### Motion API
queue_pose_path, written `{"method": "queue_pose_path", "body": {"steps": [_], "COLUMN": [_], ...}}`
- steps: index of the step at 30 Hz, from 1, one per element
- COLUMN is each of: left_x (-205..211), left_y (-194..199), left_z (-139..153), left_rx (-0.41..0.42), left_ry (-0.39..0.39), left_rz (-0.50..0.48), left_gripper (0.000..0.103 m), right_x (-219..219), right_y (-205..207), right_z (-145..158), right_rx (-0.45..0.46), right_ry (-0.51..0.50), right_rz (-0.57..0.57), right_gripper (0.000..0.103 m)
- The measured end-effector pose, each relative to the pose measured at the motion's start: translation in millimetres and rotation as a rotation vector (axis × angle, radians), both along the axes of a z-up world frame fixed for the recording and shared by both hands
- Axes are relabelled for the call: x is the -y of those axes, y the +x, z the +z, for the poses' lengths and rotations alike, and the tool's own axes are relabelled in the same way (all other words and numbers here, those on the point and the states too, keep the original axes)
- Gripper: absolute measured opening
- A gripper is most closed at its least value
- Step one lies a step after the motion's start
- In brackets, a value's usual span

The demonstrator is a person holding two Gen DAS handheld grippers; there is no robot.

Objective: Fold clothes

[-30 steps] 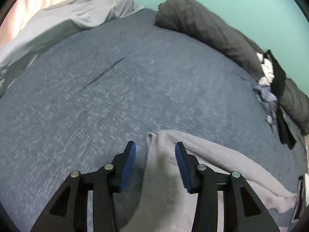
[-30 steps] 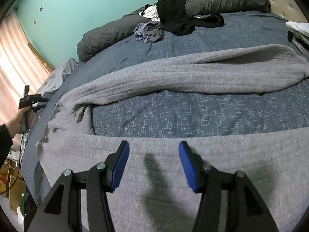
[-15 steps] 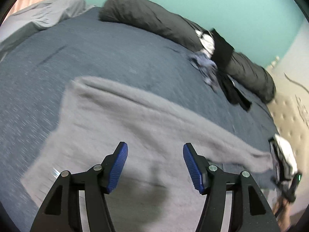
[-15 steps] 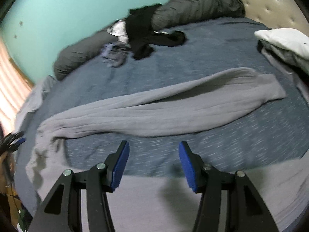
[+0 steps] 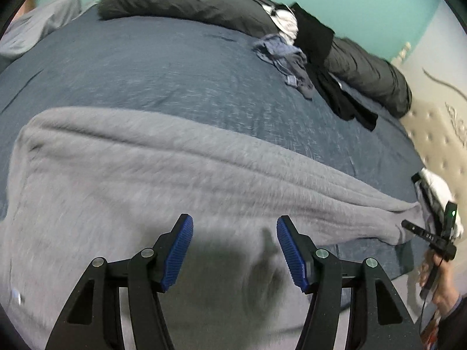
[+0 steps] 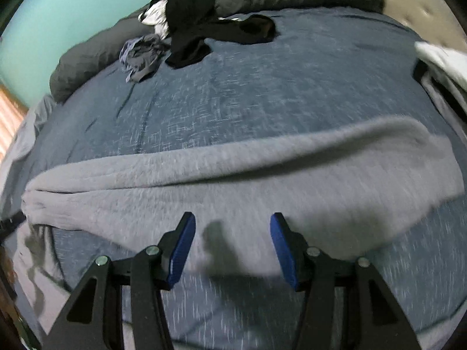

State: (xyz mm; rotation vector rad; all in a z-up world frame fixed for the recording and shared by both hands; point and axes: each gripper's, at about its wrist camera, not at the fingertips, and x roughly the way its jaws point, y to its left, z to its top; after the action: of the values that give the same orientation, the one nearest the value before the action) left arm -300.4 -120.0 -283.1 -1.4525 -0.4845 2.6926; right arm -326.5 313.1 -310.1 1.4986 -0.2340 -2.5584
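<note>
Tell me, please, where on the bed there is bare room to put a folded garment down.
The widest free patch is the blue bedspread between the grey sweater and the dark long pillow. It is crowded at the far side, where the black garment and the crumpled blue-grey cloth lie, and at the right edge by the white folded cloth.

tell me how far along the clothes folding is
Early. Done: the grey sweatpants lie spread on the blue bedspread, one leg stretched across it. In hand: nothing; the left claw and right claw hover open above the fabric. Left: folding the sweatpants, then the black garment and the crumpled blue-grey one heaped by the dark pillows.
</note>
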Motion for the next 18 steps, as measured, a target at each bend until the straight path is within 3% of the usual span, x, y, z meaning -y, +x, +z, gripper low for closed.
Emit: {"method": "queue_pose_path", "body": {"steps": [5,15,18], "left_x": [-8.9,-11.4,-9.4], "left_y": [-33.7,-43.1,-48.9], "left_z": [-11.1,11.9,12.9], "left_rx": [0.037,-0.057,-0.052], "left_ry": [-0.025,-0.02,0.021], "left_rz": [-0.035,-0.052,-0.057], "left_gripper": [0.064,0.064,0.065], "right_x": [13.7,22.4,23.0], "right_y": [-24.3,-71.6,-90.9], "right_z": [-13.7,-11.9,-10.9], "right_rx": [0.026,-0.012,-0.012], "right_ry": [0.035,0.084,0.098], "right_rz": [0.048,0.068,0.055], "right_gripper": [0.054,0.054,0.054]}}
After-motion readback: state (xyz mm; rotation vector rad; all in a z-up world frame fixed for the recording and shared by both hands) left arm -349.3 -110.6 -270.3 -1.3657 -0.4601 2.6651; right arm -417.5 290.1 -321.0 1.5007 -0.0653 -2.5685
